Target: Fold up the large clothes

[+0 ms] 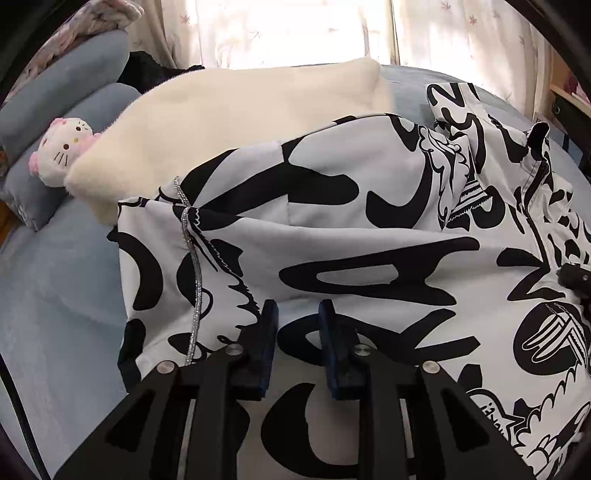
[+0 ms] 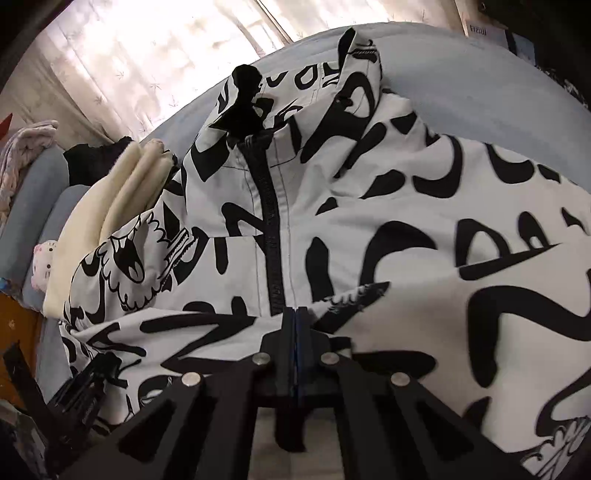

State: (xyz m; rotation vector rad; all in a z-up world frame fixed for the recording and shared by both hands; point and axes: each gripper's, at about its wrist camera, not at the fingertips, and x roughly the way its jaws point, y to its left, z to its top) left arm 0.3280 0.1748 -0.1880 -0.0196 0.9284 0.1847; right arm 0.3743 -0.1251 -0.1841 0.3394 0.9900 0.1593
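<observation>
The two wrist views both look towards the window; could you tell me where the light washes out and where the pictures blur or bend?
Left wrist view: the curtain is blown out white, and the jacket is sharp, though the fisheye bows the bed. Right wrist view: the curtain glares more mildly, the jacket's right side is smeared by motion, and the zip stays crisp.

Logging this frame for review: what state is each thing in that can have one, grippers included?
Left gripper: open, over the jacket, gripping nothing.
Right gripper: shut, at the jacket's front; a grip on fabric cannot be told.
Jacket: spread on the bed, partly folded.
Zipper: closed.
Cream blanket: folded.
Plush cat: lying beside the blanket.
</observation>
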